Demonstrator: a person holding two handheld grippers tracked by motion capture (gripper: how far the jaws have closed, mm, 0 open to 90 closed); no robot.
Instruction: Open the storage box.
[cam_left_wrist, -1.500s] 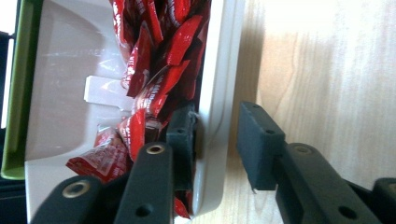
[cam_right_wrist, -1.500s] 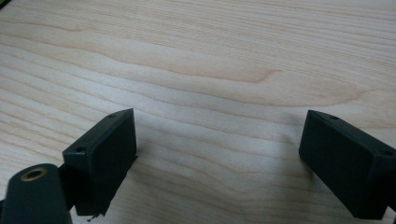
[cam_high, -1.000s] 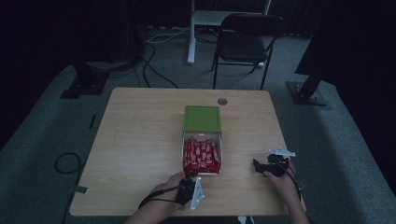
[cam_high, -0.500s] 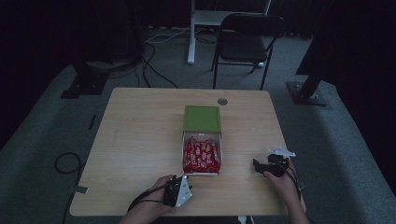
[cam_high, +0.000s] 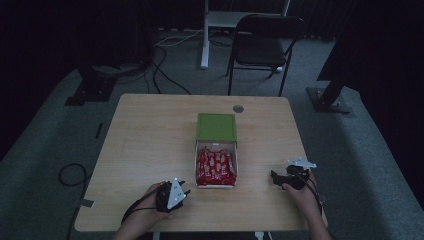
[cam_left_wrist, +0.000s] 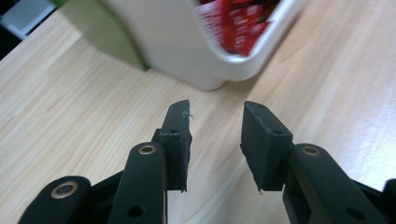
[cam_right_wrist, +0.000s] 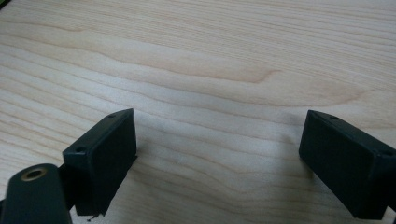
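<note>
Left gripper (cam_high: 186, 190) sits low on the table (cam_high: 145, 145) near the front edge, just beside the near left corner of the white box (cam_high: 216, 184), not touching it; its jaws stand a little apart with nothing between them, only bare wood in the gap, as the left gripper view shows (cam_left_wrist: 215, 140). Box lies at mid-table, open, packed with red wrapped bars (cam_high: 216, 167); its green lid (cam_high: 216, 126) lies flat just behind it, touching the far end. In the left gripper view the box corner (cam_left_wrist: 187, 51) is close ahead of the fingertips, red wrappers (cam_left_wrist: 243, 23) visible over the rim. Right gripper (cam_high: 274, 176) rests on the table well to the right of the box, jaws wide apart, empty, over bare wood (cam_right_wrist: 219, 154). Black chair (cam_high: 265, 45) stands behind the table.
</note>
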